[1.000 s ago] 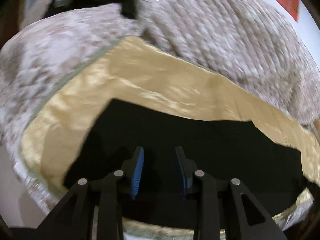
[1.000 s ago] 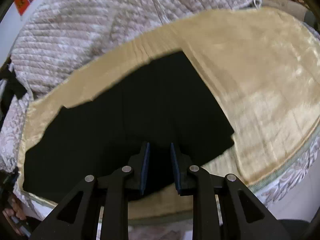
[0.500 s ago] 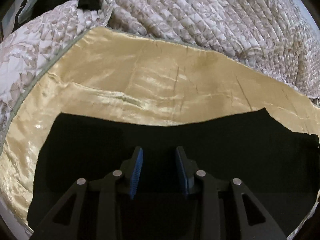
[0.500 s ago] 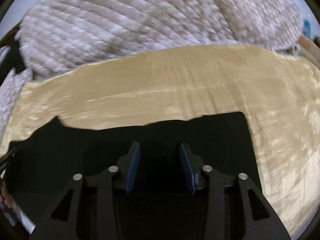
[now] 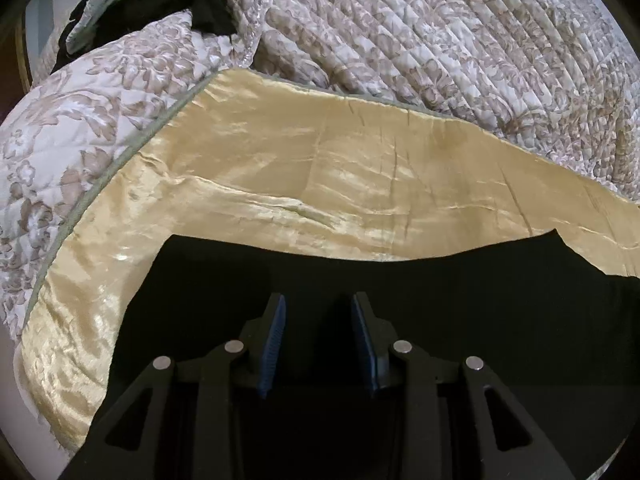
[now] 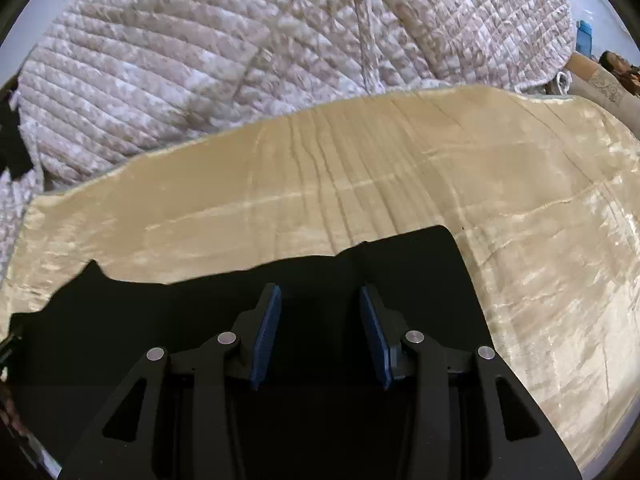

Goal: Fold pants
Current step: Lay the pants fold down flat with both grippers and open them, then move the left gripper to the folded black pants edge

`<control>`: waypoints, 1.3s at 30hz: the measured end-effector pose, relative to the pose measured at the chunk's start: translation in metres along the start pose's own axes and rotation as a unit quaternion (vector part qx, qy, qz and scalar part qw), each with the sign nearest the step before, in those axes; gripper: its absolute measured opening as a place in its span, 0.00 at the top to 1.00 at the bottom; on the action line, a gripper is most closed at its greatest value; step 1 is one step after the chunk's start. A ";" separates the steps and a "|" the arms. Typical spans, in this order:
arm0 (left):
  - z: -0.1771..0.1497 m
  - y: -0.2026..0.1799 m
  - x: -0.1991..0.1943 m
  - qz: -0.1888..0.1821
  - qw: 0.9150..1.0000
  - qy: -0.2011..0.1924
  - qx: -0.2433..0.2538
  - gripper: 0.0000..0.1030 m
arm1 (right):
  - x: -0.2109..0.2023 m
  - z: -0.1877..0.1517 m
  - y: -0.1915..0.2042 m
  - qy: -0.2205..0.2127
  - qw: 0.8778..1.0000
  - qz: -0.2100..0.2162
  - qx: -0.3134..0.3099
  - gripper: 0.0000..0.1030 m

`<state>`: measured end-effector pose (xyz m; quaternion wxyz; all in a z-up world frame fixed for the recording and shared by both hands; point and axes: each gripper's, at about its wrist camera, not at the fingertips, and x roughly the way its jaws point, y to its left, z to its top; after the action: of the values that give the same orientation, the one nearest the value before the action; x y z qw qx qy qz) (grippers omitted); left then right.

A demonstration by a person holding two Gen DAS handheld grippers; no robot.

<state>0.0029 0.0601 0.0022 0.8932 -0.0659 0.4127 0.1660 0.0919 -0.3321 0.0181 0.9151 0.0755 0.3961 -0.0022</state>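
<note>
Black pants (image 5: 460,300) lie flat on a shiny gold cloth (image 5: 320,176). In the left wrist view their left end is in front of me and they run off to the right. My left gripper (image 5: 318,308) is open and empty just above them. In the right wrist view the pants (image 6: 160,320) have a squared right end at centre right. My right gripper (image 6: 320,300) is open and empty over that end.
A quilted floral bedspread (image 5: 440,40) is bunched behind the gold cloth; it also shows in the right wrist view (image 6: 200,60). A dark garment (image 5: 160,12) lies at the far left back. Boxes and clutter (image 6: 608,76) stand at the far right.
Both grippers have swung to face the far edge of the pants and moved lower over them. The right gripper's jaws have opened wider. The pants lie unmoved.
</note>
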 end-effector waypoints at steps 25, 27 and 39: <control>-0.054 -0.013 -0.041 -0.034 0.998 -0.017 0.044 0.59 | -0.037 -0.094 0.095 -0.006 0.982 0.082 -0.170 0.59; -0.055 -0.012 -0.040 -0.033 0.998 -0.019 0.045 0.57 | -0.035 -0.093 0.093 -0.005 0.983 0.086 -0.165 0.57; -0.056 -0.005 -0.042 -0.034 0.998 -0.027 0.047 0.54 | -0.035 -0.100 0.101 -0.014 0.978 0.094 -0.187 0.40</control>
<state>-0.0606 0.0307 -0.0025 0.9113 -0.0337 0.3932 0.1173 0.0020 -0.2204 -0.0104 0.9147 -0.0598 0.3676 0.1569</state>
